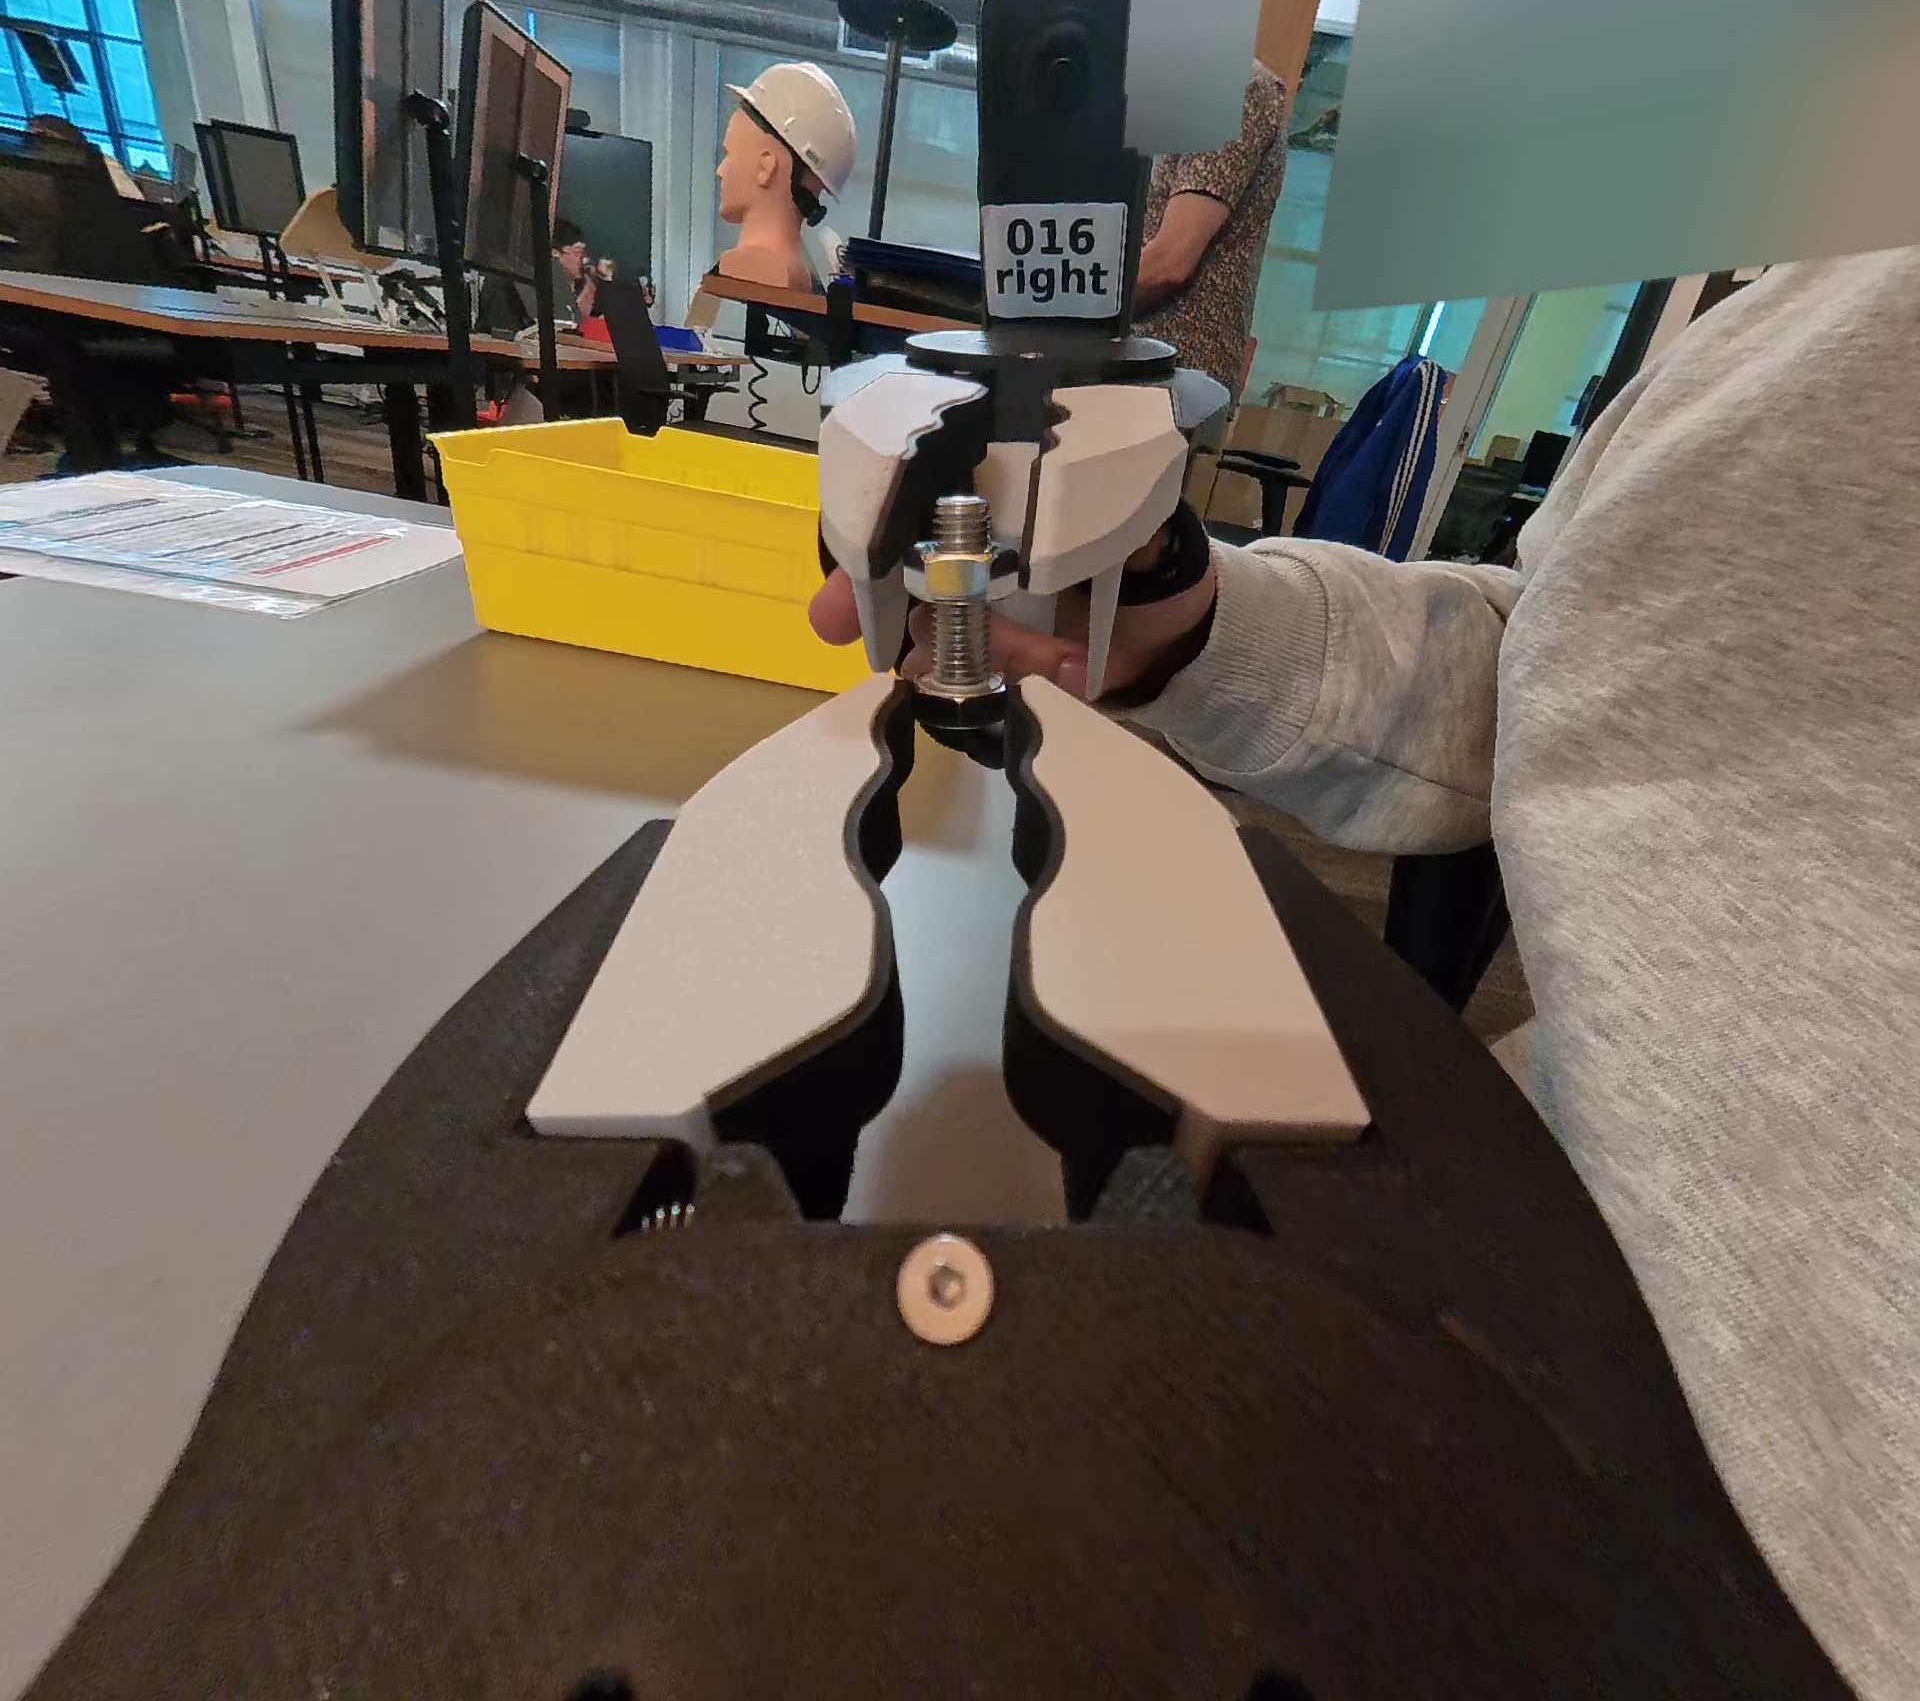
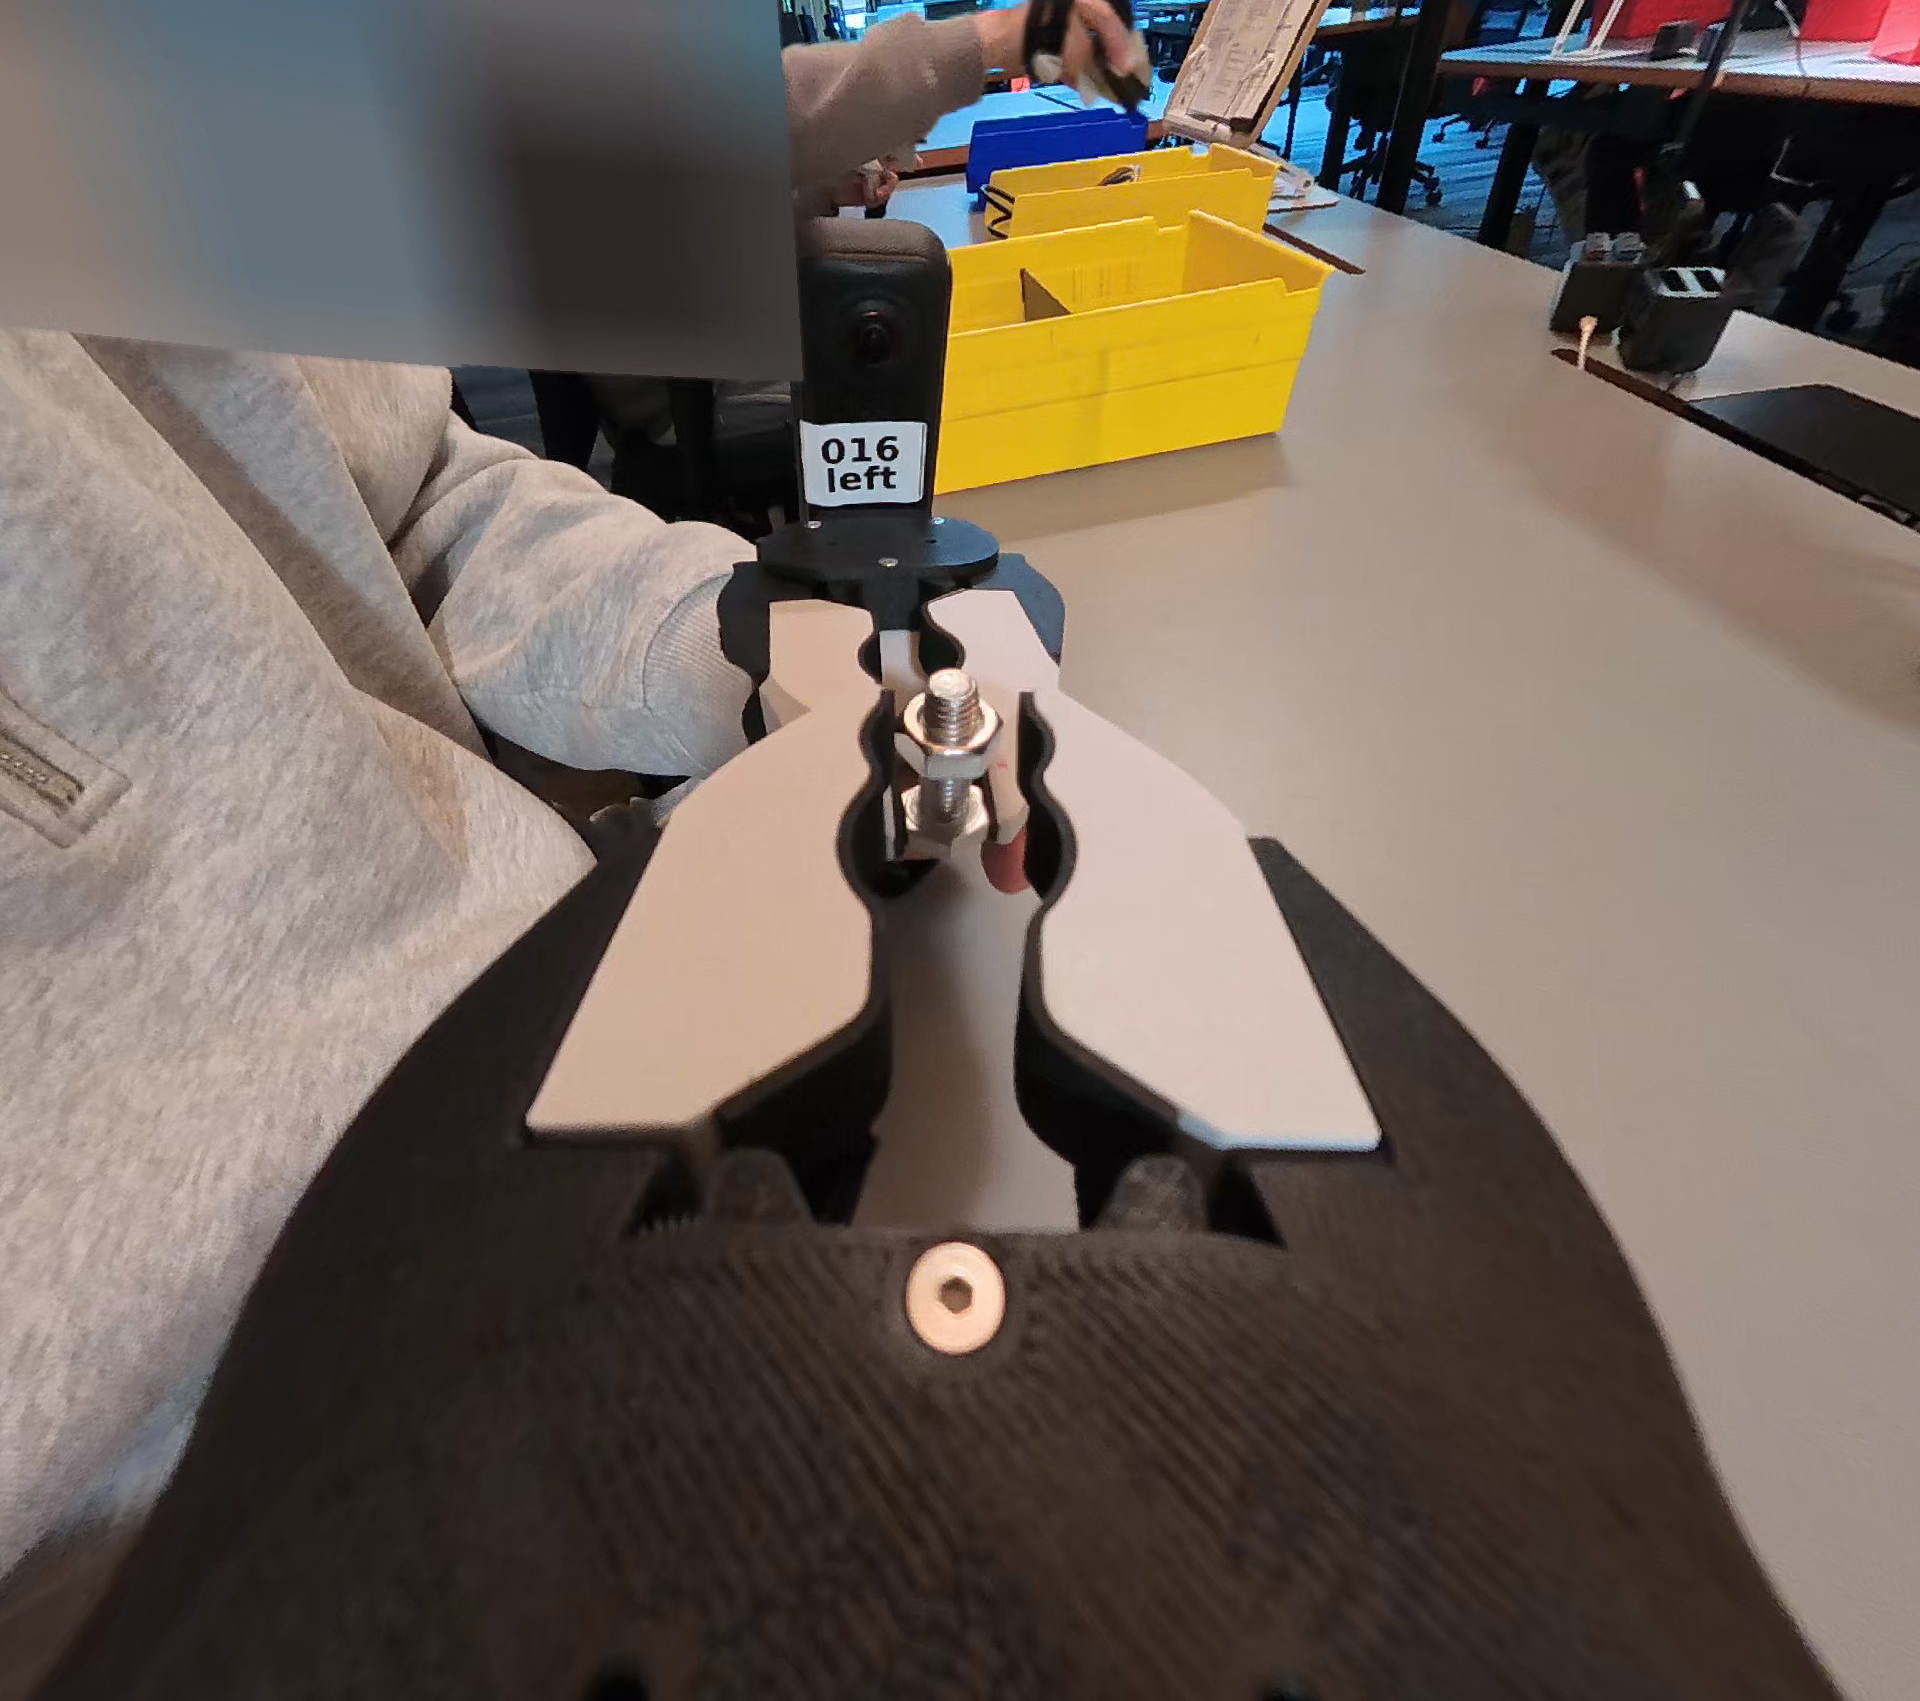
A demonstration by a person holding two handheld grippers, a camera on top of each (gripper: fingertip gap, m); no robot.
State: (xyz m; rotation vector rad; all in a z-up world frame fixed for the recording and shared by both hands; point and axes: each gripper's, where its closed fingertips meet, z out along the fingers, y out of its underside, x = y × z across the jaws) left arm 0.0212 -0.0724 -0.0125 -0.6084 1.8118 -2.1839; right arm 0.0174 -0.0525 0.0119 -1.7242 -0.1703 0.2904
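The left tongs (image 1: 958, 709) are closed on the head end of a bolt (image 1: 954, 602), which stands upright above the grey worktop (image 1: 260, 820); the right tongs (image 2: 951, 752) face them from the other side and grip a nut (image 2: 951, 732) threaded on the upper part of the bolt, with a second nut (image 2: 940, 812) lower down; a yellow bin (image 1: 634, 539) sits on the worktop just behind; a grey sleeve (image 1: 1351, 695) reaches in from the side.
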